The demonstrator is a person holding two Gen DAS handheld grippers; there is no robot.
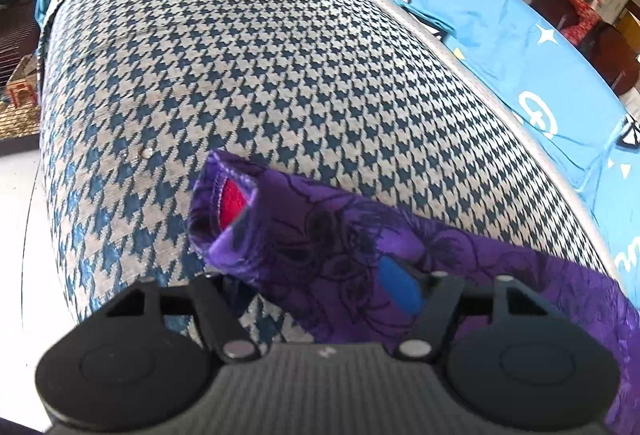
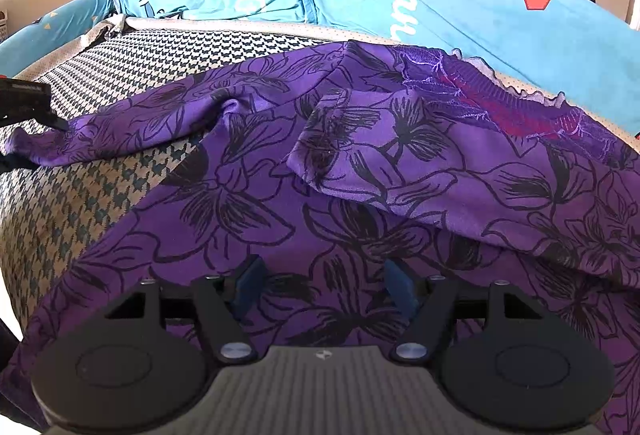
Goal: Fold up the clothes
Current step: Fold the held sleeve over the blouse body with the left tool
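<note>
Lying under everything: a checked cover (image 2: 60, 203) in dark blue and grey-white, spread out flat ahead of both tongs.
Blue bedding: bright blue sheets (image 2: 500, 15) with white writing, stars and a red shape, far past the checked cover, away from both tongs.
Purple top: a purple top (image 2: 280, 203) with black flower drawings lies spread on the checked cover. It fills the space right in front of the right tongs and runs off to their right side. One flap is folded over on itself, a bit ahead and to the right of them.
Neck part: a lacy purple and red bit (image 2: 500, 103) at the far right of the top, well ahead of the right tongs.
Sleeve: a sleeve (image 1: 320, 235) stretches from the top to the left tongs. Its open end (image 1: 224, 195) shows red inside and sticks up just ahead of them.
Right tongs: the right tongs (image 2: 324, 287) sit low over the top. The two blue tips are wide apart with flat cloth between them. They are not pinching anything.
Left tongs: the left tongs (image 1: 316, 283) have the sleeve between their tips. One blue tip (image 1: 400, 287) shows on the right; the other is hidden by the cloth. I cannot tell if they squeeze the sleeve.
</note>
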